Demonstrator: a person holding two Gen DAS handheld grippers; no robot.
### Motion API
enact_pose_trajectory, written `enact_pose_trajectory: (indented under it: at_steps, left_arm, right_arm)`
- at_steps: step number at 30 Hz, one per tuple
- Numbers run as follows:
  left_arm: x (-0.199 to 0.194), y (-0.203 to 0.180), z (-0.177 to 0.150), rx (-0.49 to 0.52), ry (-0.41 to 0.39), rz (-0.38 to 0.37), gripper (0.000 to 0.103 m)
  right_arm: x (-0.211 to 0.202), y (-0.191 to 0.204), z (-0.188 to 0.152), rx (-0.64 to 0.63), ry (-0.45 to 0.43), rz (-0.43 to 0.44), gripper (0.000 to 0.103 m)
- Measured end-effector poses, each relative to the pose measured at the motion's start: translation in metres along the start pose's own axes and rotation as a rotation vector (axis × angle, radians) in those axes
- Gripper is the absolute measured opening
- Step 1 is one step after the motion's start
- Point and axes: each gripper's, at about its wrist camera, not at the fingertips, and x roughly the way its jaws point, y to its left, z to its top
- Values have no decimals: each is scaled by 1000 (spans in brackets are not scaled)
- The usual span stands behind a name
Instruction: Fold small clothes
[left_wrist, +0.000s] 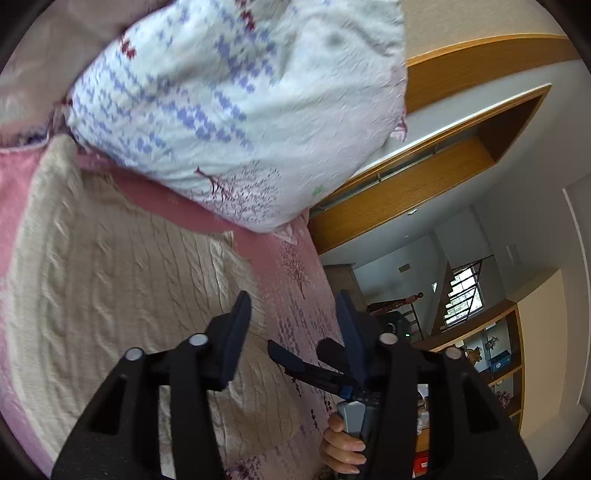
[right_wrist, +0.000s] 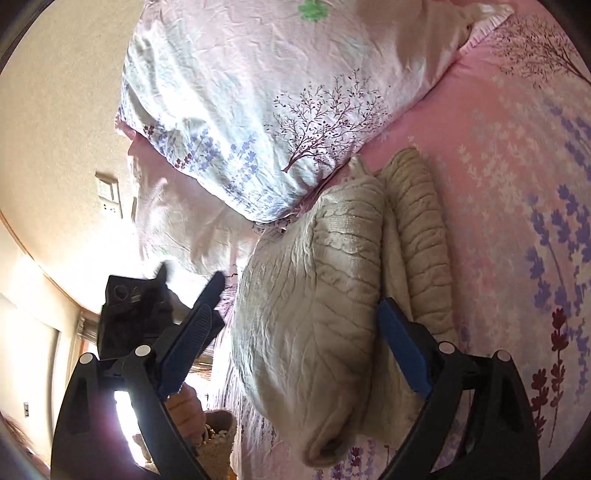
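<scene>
A cream cable-knit sweater (left_wrist: 110, 280) lies on the pink floral bedsheet (left_wrist: 295, 266). In the left wrist view my left gripper (left_wrist: 293, 306) hovers open over the sweater's right edge and the sheet, with nothing between its fingers. My right gripper (left_wrist: 304, 350) shows just beyond it, held by a hand (left_wrist: 343, 443). In the right wrist view the sweater (right_wrist: 314, 295) lies folded over in a thick bundle. My right gripper (right_wrist: 295, 306) is wide open, its fingers on either side of the bundle without pressing on it. My left gripper (right_wrist: 190, 277) is at the left.
A large pillow (left_wrist: 240, 110) with lavender and tree prints lies at the head of the bed, touching the sweater's far end (right_wrist: 277, 92). Beyond the bed edge are a wooden sliding-door frame (left_wrist: 406, 192) and shelves (left_wrist: 498, 354). A wall switch (right_wrist: 109, 195) is on the beige wall.
</scene>
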Motion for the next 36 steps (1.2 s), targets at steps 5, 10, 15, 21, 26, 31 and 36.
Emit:
enact_pose_trajectory:
  at_steps: [5, 10, 15, 21, 26, 31, 36]
  left_arm:
    - [-54, 8, -4, 86, -56, 233, 57]
    - [-74, 47, -23, 96, -7, 446, 59]
    - [-81, 81, -36, 32, 41, 461, 61]
    - [-61, 87, -41, 28, 96, 436, 62]
    - [-59, 98, -44, -23, 111, 402, 66]
    - [-57, 87, -44, 10, 111, 371, 70]
    - [-48, 76, -50, 62, 134, 375, 70]
  right_arm:
    - [8, 5, 1, -16, 7, -52, 93]
    - [14, 20, -1, -75, 32, -231, 76]
    - [25, 27, -9, -107, 103, -321, 68]
    - [39, 17, -3, -38, 125, -243, 55]
    - [46, 22, 5, -125, 46, -290, 19]
    - [21, 82, 1, -395, -123, -359, 17]
    - [15, 48, 7, -320, -114, -511, 17]
